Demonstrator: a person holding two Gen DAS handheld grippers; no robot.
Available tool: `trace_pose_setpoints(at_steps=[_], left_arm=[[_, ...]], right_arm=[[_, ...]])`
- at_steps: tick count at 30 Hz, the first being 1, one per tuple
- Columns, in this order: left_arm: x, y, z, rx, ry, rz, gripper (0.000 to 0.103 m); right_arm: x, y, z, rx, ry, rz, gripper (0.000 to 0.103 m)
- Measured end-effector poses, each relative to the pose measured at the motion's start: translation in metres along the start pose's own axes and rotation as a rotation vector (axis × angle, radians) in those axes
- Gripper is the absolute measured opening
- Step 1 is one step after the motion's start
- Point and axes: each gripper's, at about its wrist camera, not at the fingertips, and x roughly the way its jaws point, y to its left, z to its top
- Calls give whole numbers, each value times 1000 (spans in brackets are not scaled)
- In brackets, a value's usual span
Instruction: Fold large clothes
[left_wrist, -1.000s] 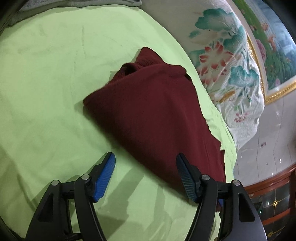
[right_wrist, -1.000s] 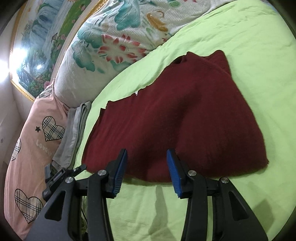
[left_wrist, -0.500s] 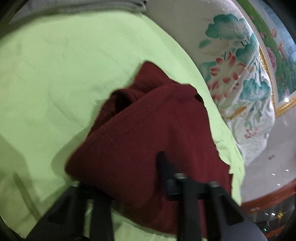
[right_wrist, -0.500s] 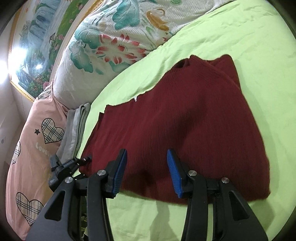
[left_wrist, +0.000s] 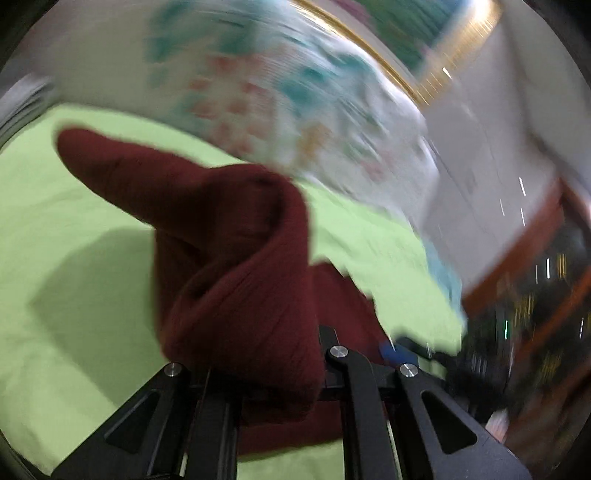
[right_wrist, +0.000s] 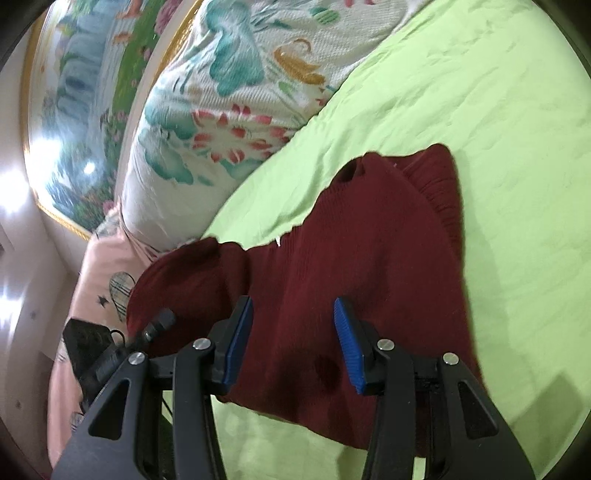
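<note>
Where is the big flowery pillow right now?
In the right wrist view, the flowery pillow sits upper left, along the green sheet's edge, just beyond the red sweater.

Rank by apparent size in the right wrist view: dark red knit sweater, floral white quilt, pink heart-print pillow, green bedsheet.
Largest to smallest:
1. Light green bedsheet
2. Dark red knit sweater, inflated by nearness
3. Floral white quilt, close to the sweater, so unsure
4. Pink heart-print pillow, mostly hidden

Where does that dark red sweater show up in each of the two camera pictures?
Left wrist: sweater bunched at centre, gathered over the left gripper.
Right wrist: it lies spread across the middle, beyond the right gripper.
Shared landmark: the floral pillow behind.
</note>
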Motion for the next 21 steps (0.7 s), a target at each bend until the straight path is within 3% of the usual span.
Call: trace_pose_setpoints(at_steps=[1, 3, 6, 12, 17, 18, 21], left_arm=[[17, -22, -10, 80, 44, 21, 9], [40, -41, -27, 148, 103, 49, 9], [63, -45, -44, 152, 162, 62, 8], [53, -34, -28, 83, 123, 33, 8], [38, -34, -25, 79, 78, 9, 8], [35, -34, -25, 76, 70, 7, 8], [37, -39, -28, 105, 73, 23, 8]], right_arm=[[-2, -5, 2, 23, 0, 17, 48], [-1, -14, 6, 58, 12, 29, 55], [3, -20, 7, 87, 51, 42, 59], [14, -9, 9, 58, 107, 60, 72], [30, 11, 19, 25, 145, 82, 75], [35, 16, 22, 14, 160, 77, 80], [70, 15, 31, 68, 262, 68, 80]])
